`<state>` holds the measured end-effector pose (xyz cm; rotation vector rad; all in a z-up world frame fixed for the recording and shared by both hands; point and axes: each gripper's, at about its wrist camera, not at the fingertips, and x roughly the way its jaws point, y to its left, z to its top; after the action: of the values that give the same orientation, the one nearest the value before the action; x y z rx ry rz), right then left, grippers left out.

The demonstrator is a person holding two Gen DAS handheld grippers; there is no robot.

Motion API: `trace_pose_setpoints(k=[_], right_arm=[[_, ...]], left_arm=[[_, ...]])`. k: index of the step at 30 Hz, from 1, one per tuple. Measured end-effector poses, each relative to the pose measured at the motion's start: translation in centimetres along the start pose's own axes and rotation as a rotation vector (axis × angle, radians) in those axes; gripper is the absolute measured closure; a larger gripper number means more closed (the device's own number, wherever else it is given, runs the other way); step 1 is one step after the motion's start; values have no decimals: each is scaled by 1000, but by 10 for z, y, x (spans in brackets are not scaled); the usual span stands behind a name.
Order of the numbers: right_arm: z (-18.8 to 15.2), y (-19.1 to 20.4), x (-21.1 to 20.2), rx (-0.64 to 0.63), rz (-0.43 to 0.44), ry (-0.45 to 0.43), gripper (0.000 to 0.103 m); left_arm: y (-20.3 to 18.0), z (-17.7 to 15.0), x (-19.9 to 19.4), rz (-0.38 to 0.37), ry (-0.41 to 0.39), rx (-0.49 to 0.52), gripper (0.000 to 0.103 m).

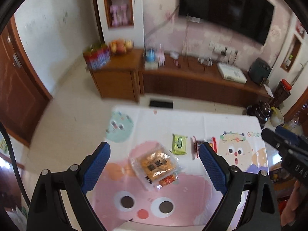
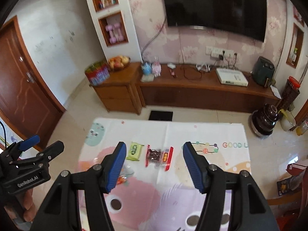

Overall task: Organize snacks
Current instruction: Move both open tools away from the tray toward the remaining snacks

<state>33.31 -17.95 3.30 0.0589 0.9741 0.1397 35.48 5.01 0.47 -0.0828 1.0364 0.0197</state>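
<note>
Three snack packets are lying on the surface (image 2: 202, 130), which is wearing a cartoon-printed cloth, and each claw is hanging above with nothing in it. The left claw (image 1: 155, 156) is hovering with its jaws spread wide directly over the clear packet of orange-brown crackers (image 1: 156, 165), which looks like lining up for a pick. The right claw (image 2: 155, 155) is likewise standing wide apart, framing the red-edged packet of dark dried fruit (image 2: 158, 156). The green packet (image 2: 134, 151) is resting just beside that one, farther from the crackers. Counted: one cracker packet, one green packet, one red-edged packet, all apparently still waiting to be gathered.
</note>
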Motion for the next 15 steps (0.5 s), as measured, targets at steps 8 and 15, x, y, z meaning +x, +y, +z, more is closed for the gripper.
trace_pose_setpoints(k=[8,15], right_arm=[[-15,-10,141,32,-4,216,41],[-43,-5,202,49,11,310,41]], left_arm=[[11,-29,131,18,217,-72,10],[12,-51,186,-4,307,-138,10]])
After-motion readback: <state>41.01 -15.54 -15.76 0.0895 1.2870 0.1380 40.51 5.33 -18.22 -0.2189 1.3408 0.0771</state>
